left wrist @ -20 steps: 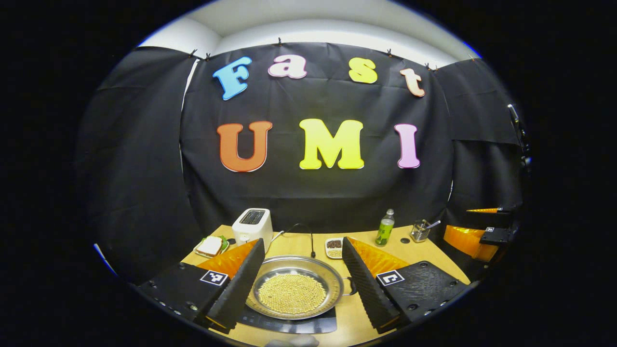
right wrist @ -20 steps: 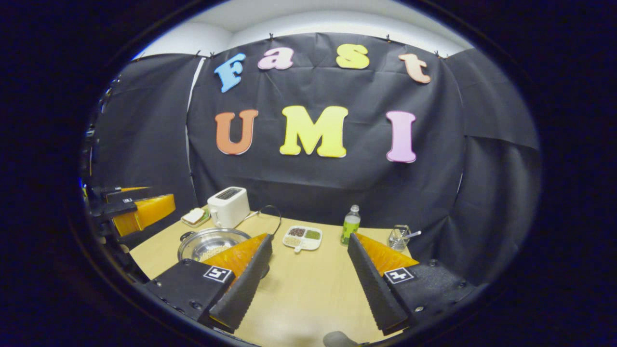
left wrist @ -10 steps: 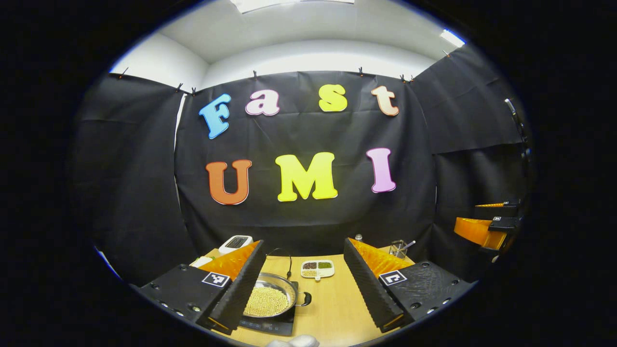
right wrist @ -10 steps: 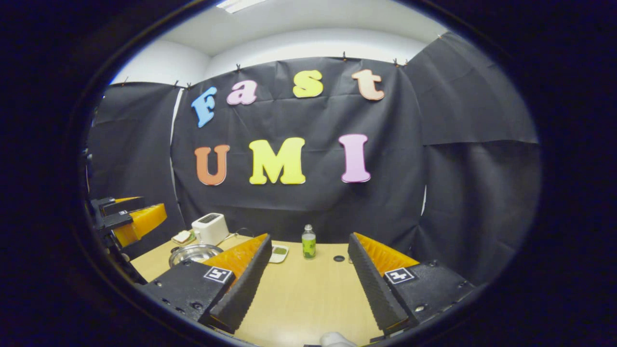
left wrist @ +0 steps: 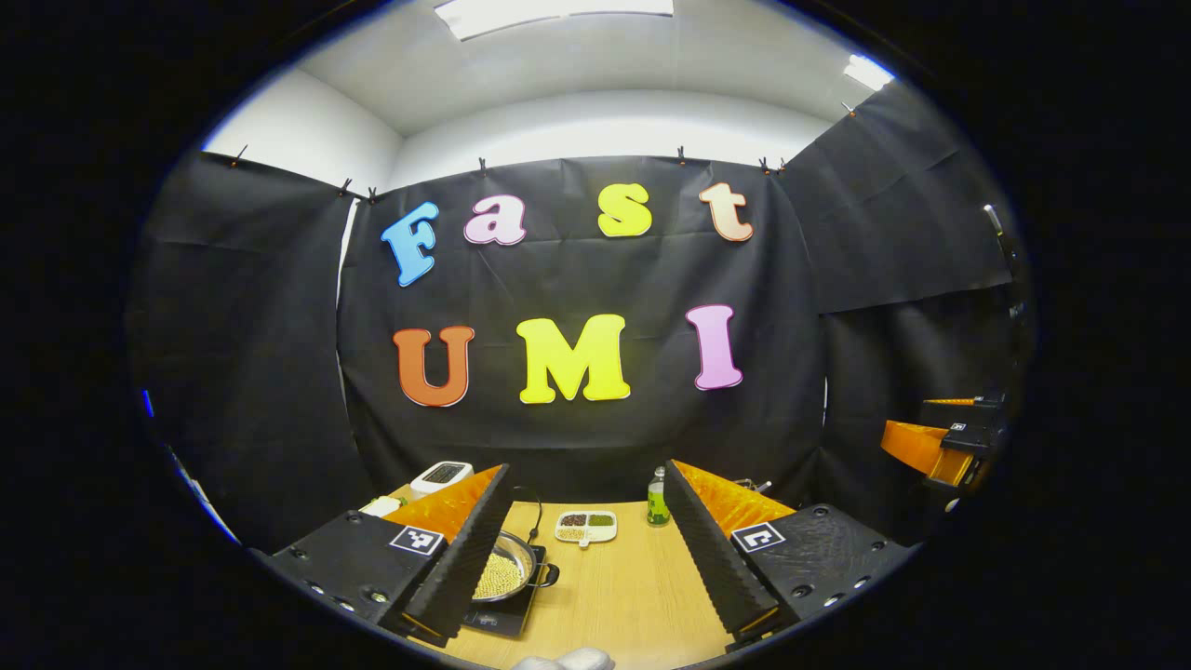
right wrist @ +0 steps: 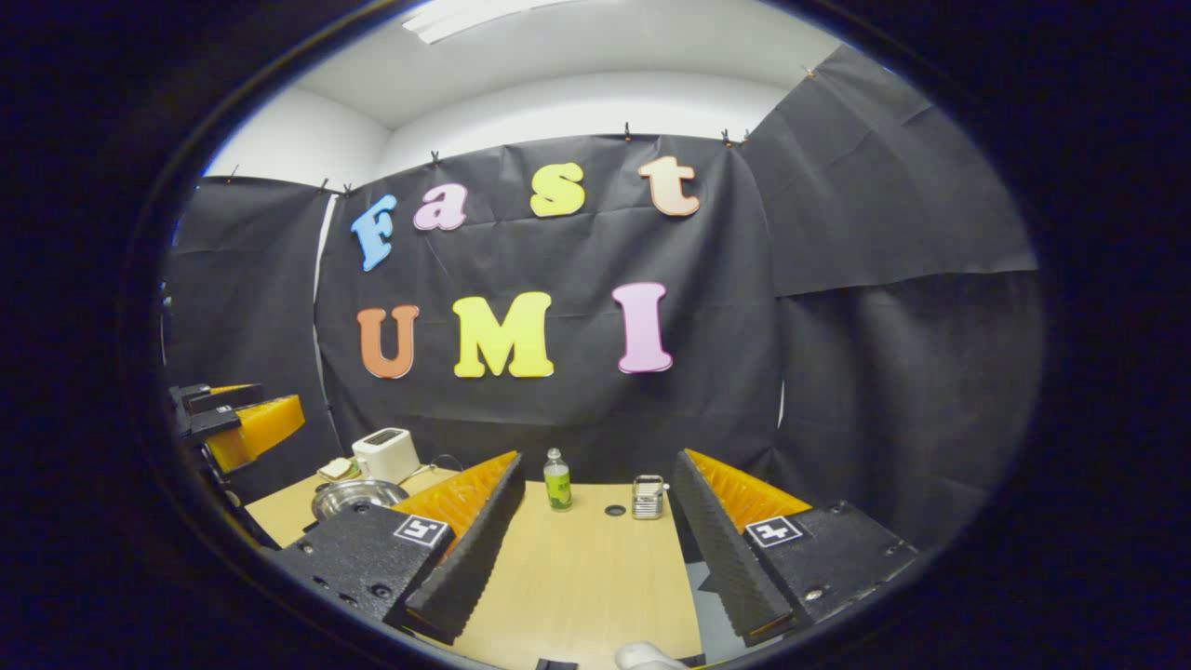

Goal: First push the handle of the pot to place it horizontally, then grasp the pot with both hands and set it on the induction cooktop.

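A steel pot (left wrist: 510,569) holding yellow beans sits on the black induction cooktop (left wrist: 507,616) at the table's near left, with one side handle (left wrist: 549,575) pointing right. My left gripper (left wrist: 588,476) hangs open well back from the pot, and its left finger hides part of the pot. In the right gripper view the pot (right wrist: 358,495) lies far left, and my right gripper (right wrist: 597,463) is open over bare table (right wrist: 577,577). Each gripper holds nothing. The right gripper (left wrist: 940,437) appears at the right edge, the left gripper (right wrist: 237,423) at the left edge.
Along the back stand a white toaster (left wrist: 442,475), a plate with a sandwich (left wrist: 381,505), a divided dish of beans (left wrist: 586,526) and a green bottle (left wrist: 658,498). In the right gripper view, a glass holder (right wrist: 646,496) stands right of the bottle (right wrist: 557,480).
Both grippers have pulled back and up from the table, so the pot and the other things look smaller. The pot has stayed on the cooktop. Both grippers remain open.
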{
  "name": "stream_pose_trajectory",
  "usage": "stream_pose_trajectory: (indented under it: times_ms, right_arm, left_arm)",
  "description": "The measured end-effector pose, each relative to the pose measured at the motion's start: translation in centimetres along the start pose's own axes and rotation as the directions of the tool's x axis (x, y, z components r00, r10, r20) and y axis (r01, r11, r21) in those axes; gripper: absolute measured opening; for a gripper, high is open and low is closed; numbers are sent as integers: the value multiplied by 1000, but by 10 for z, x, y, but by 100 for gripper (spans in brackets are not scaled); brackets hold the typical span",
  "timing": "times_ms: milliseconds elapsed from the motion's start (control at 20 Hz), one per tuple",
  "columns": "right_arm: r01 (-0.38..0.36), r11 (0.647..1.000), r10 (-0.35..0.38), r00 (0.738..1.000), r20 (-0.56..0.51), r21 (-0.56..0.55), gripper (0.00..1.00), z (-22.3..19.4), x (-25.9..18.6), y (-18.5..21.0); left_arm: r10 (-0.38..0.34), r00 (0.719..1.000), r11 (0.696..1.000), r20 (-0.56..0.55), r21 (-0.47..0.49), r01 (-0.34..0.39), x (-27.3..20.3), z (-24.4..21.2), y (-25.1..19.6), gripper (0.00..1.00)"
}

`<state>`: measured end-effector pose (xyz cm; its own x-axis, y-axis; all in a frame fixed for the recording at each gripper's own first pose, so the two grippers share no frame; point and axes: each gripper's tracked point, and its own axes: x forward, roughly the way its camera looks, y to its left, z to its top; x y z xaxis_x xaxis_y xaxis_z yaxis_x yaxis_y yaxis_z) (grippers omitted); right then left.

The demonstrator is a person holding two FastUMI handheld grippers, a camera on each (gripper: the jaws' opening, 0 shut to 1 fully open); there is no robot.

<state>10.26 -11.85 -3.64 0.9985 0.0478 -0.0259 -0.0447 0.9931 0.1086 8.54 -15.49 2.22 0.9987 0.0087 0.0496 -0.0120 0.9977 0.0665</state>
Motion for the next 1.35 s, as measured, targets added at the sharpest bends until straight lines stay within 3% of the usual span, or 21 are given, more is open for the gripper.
stream_pose_trajectory:
  times_ms: [450,1350]
  right_arm:
    - [31,1000,-31,1000,-2,-4,100,-3,-1,-13]
    - [26,999,-26,1000,-16,-33,100,-9,2,-22]
  left_arm:
    - [-5,1000,1000,-7,-8,5,0,1,-3,96]
    - [-17,999,1000,-29,-8,17,4,-3,-21,96]
